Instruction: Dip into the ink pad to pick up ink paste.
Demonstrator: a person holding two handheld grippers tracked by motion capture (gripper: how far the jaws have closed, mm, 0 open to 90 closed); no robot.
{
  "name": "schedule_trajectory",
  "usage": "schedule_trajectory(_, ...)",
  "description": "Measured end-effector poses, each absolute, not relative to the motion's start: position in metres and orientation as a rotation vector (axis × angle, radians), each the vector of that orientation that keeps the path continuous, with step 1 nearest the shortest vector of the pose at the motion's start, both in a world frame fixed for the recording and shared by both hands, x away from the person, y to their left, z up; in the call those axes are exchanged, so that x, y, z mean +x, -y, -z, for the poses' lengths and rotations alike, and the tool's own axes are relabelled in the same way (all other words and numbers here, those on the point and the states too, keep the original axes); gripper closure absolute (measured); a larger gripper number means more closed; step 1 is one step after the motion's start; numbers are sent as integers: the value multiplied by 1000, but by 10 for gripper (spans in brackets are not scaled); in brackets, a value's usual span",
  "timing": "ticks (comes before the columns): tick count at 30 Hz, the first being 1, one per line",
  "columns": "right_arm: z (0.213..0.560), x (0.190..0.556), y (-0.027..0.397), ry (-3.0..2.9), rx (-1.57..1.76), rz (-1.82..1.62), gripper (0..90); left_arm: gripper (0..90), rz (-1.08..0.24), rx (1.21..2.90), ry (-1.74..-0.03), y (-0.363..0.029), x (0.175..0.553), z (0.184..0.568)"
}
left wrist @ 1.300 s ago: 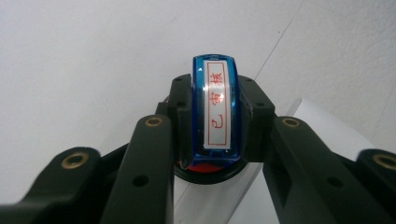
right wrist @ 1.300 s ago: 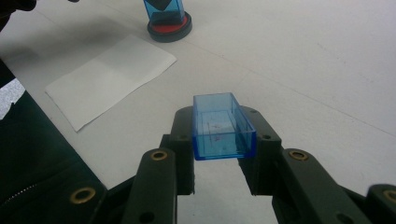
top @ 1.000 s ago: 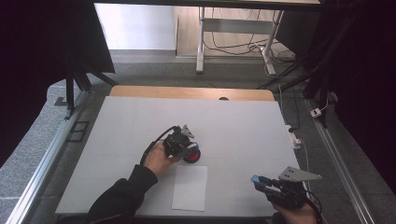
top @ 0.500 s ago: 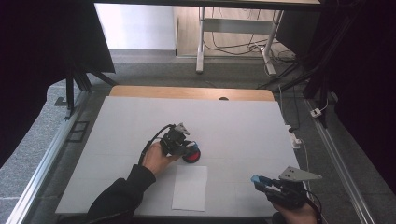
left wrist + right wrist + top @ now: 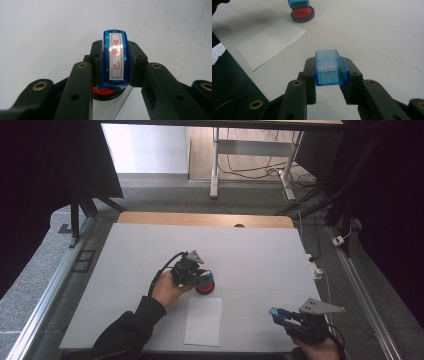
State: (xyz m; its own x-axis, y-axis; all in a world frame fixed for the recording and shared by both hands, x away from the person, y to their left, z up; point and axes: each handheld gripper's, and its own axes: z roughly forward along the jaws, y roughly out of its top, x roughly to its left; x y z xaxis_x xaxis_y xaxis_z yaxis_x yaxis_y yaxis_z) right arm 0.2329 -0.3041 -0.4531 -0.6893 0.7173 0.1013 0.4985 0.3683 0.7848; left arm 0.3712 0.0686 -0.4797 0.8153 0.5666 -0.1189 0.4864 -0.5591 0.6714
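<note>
1. High view: the left claw (image 5: 199, 276) is closed on a blue stamp (image 5: 202, 275) and holds it down on the round red ink pad (image 5: 205, 285), which sits directly under its tips. The white paper sheet (image 5: 203, 321) lies flat on the surface (image 5: 260, 255) just on the person's side of that claw. The right claw (image 5: 278, 313) hovers well apart, near the front right corner, clamped on the stamp's blue cap (image 5: 276, 312).

2. Left gripper view: both jaws press the long sides of the blue stamp (image 5: 115, 58), whose labelled top with red characters faces the camera. Beneath the jaws the red ink pad (image 5: 106, 91) peeks out. The stamp looks like light, rigid, glossy plastic, so it is likely slippery; the flat long sides near mid-height seem the best hold, as gripped now, to keep the face level for an even print.

3. Right gripper view: the jaws hold the blue cap (image 5: 329, 67) by its two long walls, open side up. It is a thin, hollow, clear shell, probably very light and easy to crack or squeeze out, so a gentle grip low on the walls suits it. Far ahead and to the left of this claw lie the paper sheet (image 5: 270, 42) and the ink pad (image 5: 302, 13) with the stamp (image 5: 298, 3) on it.
</note>
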Motion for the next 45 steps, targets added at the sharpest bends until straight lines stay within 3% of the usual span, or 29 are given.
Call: schedule_trajectory(45,453,233,304,-2380,1080,-1218,684,700,-200,2284,-822,-60,366,491)
